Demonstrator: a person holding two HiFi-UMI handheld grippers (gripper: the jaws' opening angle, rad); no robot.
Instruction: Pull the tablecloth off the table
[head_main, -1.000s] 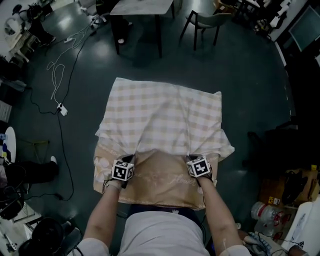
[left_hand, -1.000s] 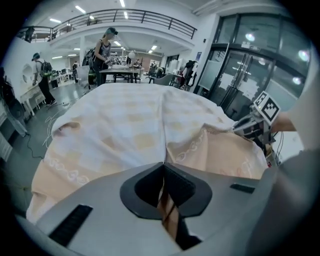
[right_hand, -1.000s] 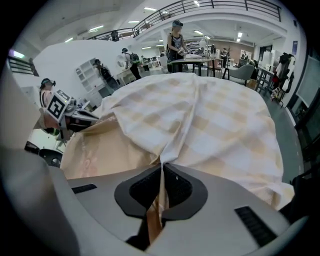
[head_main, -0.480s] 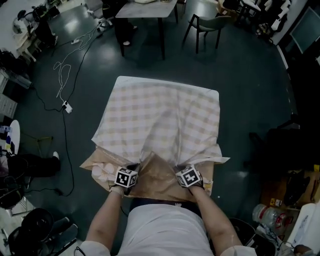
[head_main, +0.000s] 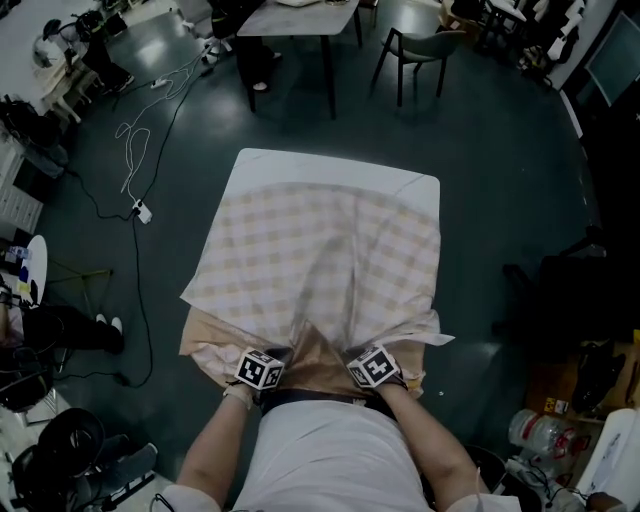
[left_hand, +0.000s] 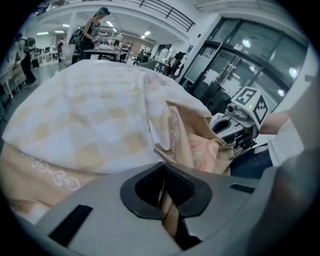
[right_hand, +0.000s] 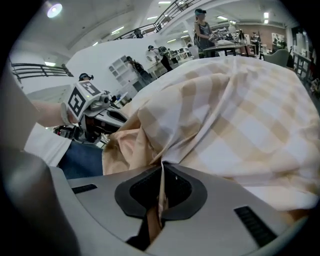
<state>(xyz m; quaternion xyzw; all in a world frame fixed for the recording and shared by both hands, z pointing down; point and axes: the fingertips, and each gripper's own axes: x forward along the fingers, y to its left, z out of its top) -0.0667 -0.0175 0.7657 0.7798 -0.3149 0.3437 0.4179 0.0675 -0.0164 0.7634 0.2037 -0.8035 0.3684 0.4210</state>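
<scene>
Head view: shows checked tablecloth (head_main: 320, 250) draped over most of the bench (head_main: 330, 168), w/ a pale bare strip showing at the far end and the near edge bunched into two peaks by the person's waist. Shows left claw (head_main: 270, 356) and right claw (head_main: 360, 354) near each other at that edge, each buried in a peak, w/ a beige patterned layer (head_main: 205, 340) hanging out below the checks; second cloth or lining, can't tell. Also takes in a chair (head_main: 420, 45) and floor cable (head_main: 140, 120), both well apart from the bench. Left claw view: looks along jaws pinched tight on a thin fold, beige showing in the nip and the checked edge running down into it, no gap either side; catches the right claw off to the right, likewise in the folds. Right claw view: same story, jaws closed hard on a cloth edge where check and beige meet, w/ fabric fanning up and away from the nip. Handling, as a guess: light, soft, limp, so will trail and fold rather than slide flat; prob. drags a bit on bench corners and could slip out of a shallow pinch. Best taken as now: near hem, two separate points, deep bite incl. both layers. Then draw low and even toward the body, no yanking on one side.
</scene>
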